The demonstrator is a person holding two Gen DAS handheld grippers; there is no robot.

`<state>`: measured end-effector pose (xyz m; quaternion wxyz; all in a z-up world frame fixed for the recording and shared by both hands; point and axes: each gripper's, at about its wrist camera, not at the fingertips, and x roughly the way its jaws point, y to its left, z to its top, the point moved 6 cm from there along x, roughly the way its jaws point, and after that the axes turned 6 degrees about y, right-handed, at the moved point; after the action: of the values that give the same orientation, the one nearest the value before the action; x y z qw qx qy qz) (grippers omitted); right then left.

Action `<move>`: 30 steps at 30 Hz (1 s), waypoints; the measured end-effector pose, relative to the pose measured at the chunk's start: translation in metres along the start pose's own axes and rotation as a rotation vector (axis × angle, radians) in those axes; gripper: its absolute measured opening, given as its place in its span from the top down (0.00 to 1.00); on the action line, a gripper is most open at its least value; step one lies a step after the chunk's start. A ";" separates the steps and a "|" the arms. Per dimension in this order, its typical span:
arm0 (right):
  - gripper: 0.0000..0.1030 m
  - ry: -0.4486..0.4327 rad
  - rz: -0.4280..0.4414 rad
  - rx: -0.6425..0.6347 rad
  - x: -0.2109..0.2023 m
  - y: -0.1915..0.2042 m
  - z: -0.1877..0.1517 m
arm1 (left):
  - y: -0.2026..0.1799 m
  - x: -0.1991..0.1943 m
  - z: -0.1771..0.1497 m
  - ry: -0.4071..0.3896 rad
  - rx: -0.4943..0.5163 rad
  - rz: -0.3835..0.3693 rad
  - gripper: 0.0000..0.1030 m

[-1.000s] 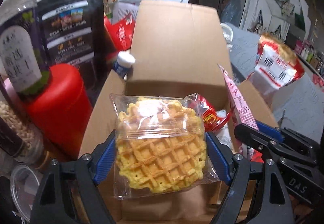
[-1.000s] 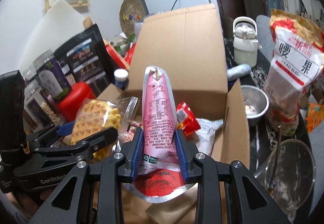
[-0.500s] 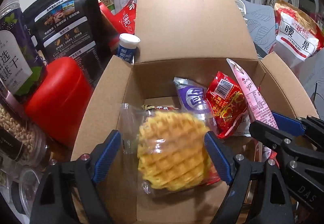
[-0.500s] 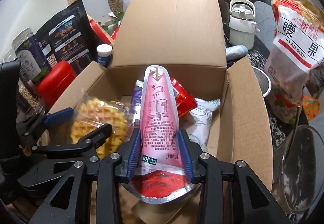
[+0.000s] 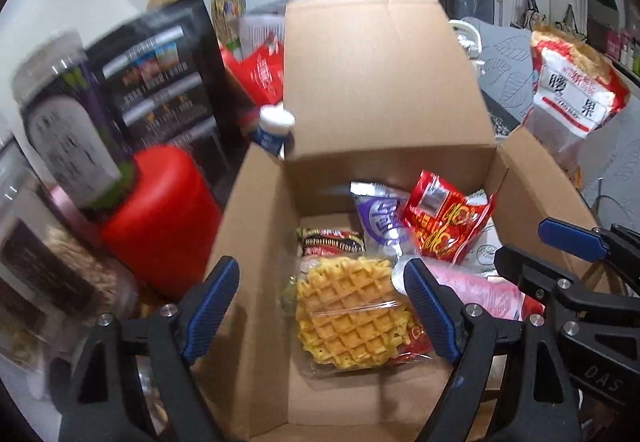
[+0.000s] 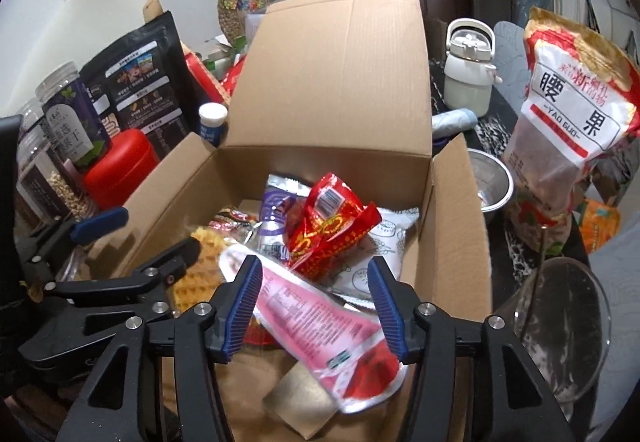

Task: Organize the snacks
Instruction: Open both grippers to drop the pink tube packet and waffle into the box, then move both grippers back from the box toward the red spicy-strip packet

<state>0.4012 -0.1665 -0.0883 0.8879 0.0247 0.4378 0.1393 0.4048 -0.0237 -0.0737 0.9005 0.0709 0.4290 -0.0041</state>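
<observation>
An open cardboard box [image 5: 384,90] [image 6: 332,82] holds several snack packs. A wrapped yellow waffle [image 5: 352,318] lies on the box floor; it shows partly in the right wrist view [image 6: 200,270]. A pink pouch [image 6: 320,318] lies in the box, also in the left wrist view [image 5: 480,294]. A red pack [image 5: 444,222] [image 6: 332,226] and a purple pack [image 5: 380,218] [image 6: 276,218] sit behind them. My left gripper [image 5: 320,310] is open above the waffle. My right gripper [image 6: 316,306] is open above the pink pouch.
Left of the box stand a red canister [image 5: 156,218] [image 6: 120,170], jars [image 6: 72,118], a black bag [image 5: 160,82] and a small white-capped bottle [image 5: 272,130]. To the right are a cashew bag [image 6: 568,122], a steel bowl [image 6: 492,182], a glass bowl [image 6: 560,326] and a white kettle [image 6: 468,74].
Both grippers opened. The waffle dropped from the left gripper onto the box floor. The pink pouch fell from the right gripper and lies tilted in the box.
</observation>
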 end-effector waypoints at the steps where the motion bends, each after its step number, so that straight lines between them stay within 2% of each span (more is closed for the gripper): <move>1: 0.47 -0.007 0.002 0.004 -0.004 0.000 0.000 | 0.000 -0.005 0.001 -0.008 -0.001 0.000 0.18; 16: 0.47 -0.133 -0.014 -0.012 -0.085 0.012 -0.001 | 0.013 -0.089 0.001 -0.127 -0.039 -0.022 0.18; 19: 0.42 -0.170 -0.014 -0.024 -0.106 0.020 -0.005 | 0.018 -0.110 -0.003 -0.157 -0.048 -0.022 0.18; 26: 0.42 -0.230 -0.002 -0.052 -0.146 0.038 -0.020 | 0.025 -0.154 -0.018 -0.204 -0.064 -0.023 0.18; 30: 0.38 -0.251 0.009 -0.067 -0.167 0.048 -0.033 | 0.026 -0.174 -0.031 -0.223 -0.061 -0.019 0.18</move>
<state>0.2682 -0.1679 0.0277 0.9355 0.0142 0.3181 0.1534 0.2728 -0.0036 0.0453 0.9442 0.0387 0.3269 -0.0074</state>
